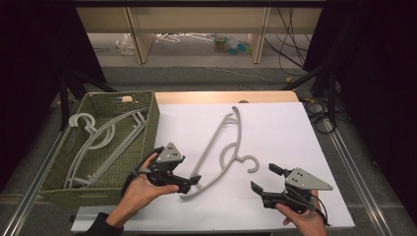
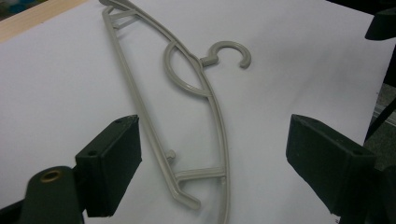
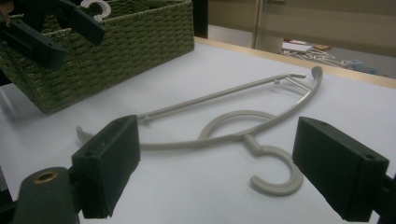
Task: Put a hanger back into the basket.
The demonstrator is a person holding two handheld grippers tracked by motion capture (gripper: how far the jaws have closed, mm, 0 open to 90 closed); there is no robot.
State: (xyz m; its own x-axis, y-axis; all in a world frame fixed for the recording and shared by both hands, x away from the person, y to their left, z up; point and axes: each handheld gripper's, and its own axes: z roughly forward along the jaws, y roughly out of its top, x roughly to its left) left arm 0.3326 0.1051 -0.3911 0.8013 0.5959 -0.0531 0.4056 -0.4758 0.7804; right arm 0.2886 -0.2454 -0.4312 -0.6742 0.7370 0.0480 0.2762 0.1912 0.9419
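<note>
A grey plastic hanger lies flat on the white sheet, its hook pointing toward the right gripper. My left gripper stands open low over the hanger's near end, and the hanger runs away between the wide-apart jaws of this gripper. My right gripper is open too, a short way right of the hook and touching nothing. From my right gripper the hanger lies just ahead, with the left gripper at the far left.
A green woven basket stands at the table's left with more grey hangers inside; its wall rises close to the left hand. Beyond the wooden far edge are shelves, cables and floor clutter.
</note>
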